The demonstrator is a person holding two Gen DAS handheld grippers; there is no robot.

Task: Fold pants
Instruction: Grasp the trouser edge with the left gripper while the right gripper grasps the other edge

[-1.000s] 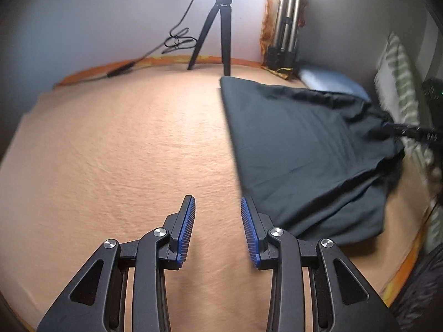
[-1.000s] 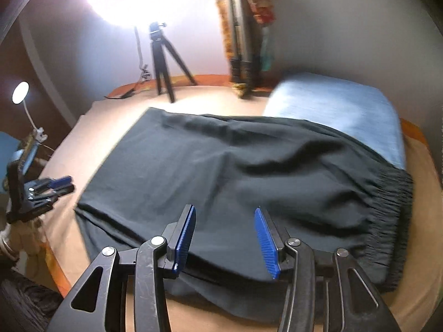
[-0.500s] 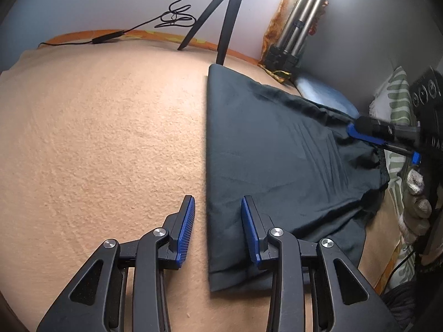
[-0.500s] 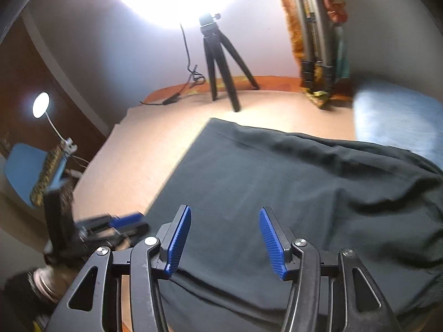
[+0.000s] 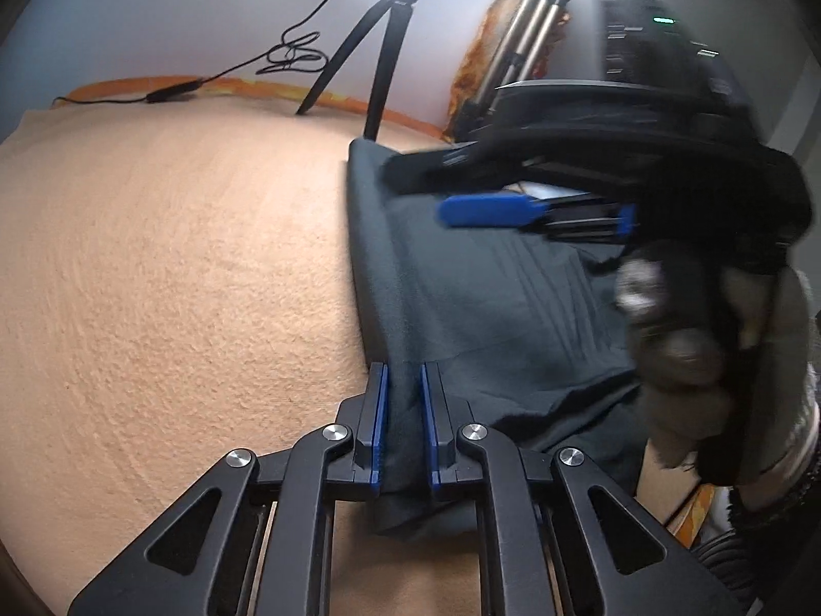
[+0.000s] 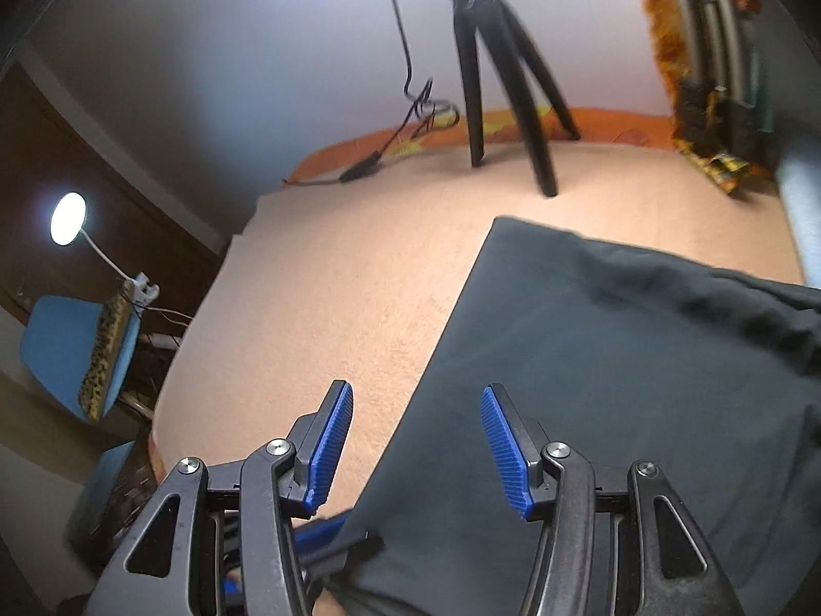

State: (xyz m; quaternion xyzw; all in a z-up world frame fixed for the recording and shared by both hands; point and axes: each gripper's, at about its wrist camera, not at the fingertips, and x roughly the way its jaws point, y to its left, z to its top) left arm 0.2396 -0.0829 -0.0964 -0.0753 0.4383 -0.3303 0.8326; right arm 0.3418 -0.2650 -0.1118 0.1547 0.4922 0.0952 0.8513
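Observation:
Dark pants [image 5: 462, 303] lie flat on a peach blanket [image 5: 179, 282], their straight hem edge toward the left. My left gripper [image 5: 404, 426] is shut on the near corner of the pants' hem edge. My right gripper [image 6: 415, 446] is open and empty, hovering above the pants [image 6: 616, 385] near the same edge. It also shows in the left wrist view [image 5: 513, 205], blurred, over the middle of the pants. The waistband is out of view.
A black tripod [image 6: 508, 77] stands on the blanket's far side with a cable [image 5: 287, 51] beside it. A folded tripod [image 5: 518, 46] leans in the far corner. A blue pillow [image 6: 800, 215] lies at right. A lamp [image 6: 69, 218] and blue chair [image 6: 66, 354] stand beyond the bed's left edge.
My left gripper has moved onto the pants' hem corner and shut on it. My right gripper has swung left across the pants toward the hem edge, staying open.

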